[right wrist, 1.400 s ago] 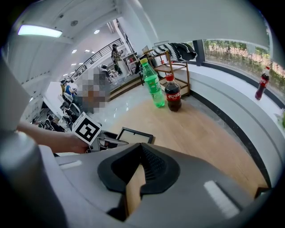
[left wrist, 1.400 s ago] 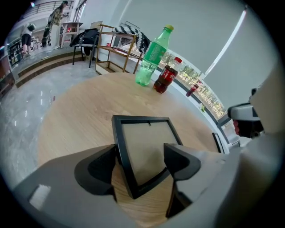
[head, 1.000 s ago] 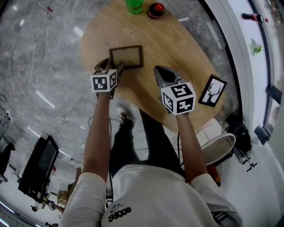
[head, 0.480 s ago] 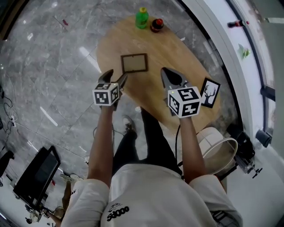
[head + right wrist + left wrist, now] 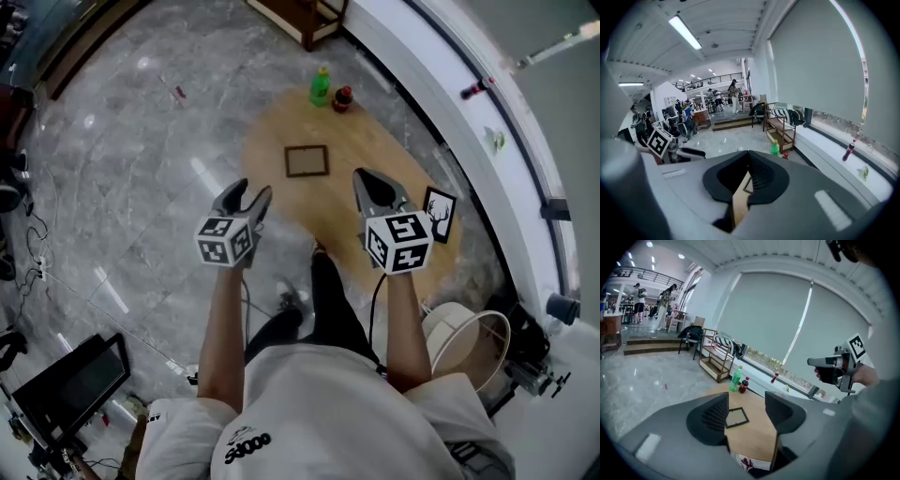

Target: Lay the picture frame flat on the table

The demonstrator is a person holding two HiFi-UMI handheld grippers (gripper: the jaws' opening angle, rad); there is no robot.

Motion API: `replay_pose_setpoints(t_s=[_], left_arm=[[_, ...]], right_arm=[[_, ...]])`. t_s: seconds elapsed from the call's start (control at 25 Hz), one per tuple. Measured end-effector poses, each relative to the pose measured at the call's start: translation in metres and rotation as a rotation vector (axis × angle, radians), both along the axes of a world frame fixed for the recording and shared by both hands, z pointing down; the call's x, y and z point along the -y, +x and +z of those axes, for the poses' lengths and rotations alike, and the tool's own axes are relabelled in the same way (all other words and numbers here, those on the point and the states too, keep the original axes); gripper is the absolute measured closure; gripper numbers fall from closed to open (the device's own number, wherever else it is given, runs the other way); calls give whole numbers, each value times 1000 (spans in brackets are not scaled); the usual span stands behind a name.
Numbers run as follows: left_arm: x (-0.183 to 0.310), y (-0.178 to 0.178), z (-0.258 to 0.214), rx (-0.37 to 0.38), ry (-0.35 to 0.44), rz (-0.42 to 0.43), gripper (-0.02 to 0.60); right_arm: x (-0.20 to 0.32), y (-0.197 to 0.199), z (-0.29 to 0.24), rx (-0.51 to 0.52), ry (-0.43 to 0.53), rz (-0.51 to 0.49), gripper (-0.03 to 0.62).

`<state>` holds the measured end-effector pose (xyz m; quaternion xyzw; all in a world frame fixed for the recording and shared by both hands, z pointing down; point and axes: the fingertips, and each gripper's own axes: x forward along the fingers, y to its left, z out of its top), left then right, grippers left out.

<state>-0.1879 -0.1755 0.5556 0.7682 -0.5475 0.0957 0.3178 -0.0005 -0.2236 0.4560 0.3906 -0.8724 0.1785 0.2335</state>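
The brown picture frame (image 5: pixel 307 161) lies flat on the oval wooden table (image 5: pixel 375 155), far below both grippers. In the left gripper view the frame (image 5: pixel 736 417) shows between the jaws at a distance. My left gripper (image 5: pixel 251 195) hangs high over the floor left of the table. It is open with nothing between its fingers, and its jaws have just been closing. My right gripper (image 5: pixel 372 180) is raised above the table's near edge, shut and empty. A sliver of the table (image 5: pixel 739 201) shows through its jaws.
A deer picture (image 5: pixel 438 215) stands at the table's right edge. A green bottle (image 5: pixel 321 86) and a dark bottle (image 5: pixel 343 97) stand at the far end. A white round bin (image 5: pixel 466 330) sits by the person's right side. A wooden shelf (image 5: pixel 715 363) stands by the window.
Both grippers have risen well away from the table, which now looks smaller and farther. The left jaws have narrowed. The picture frame stays flat in the same spot.
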Motion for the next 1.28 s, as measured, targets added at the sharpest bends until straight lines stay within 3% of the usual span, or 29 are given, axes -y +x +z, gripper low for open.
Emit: replay_pose_setpoints(t_s=[0.24,0.44,0.8,1.04,1.28], left_arm=[[-40,-12,-89,120,166,21,351],[-67,-12,-157,163,305,55,410],[-109,3,-250,232,497,127,459],[-129,13,-295,274,571,158,540],[-140,17,-333,327,660,144,572]], right_arm=[[-51,-4,-63,3,113,-13,591],[-89,-7,-106,9,202,-18,591],[-139,-9,-183,39,337,-28,591],[-161,-16,-225,57,403,-60,591],[-174,-15,-254,68,475,-63,592]])
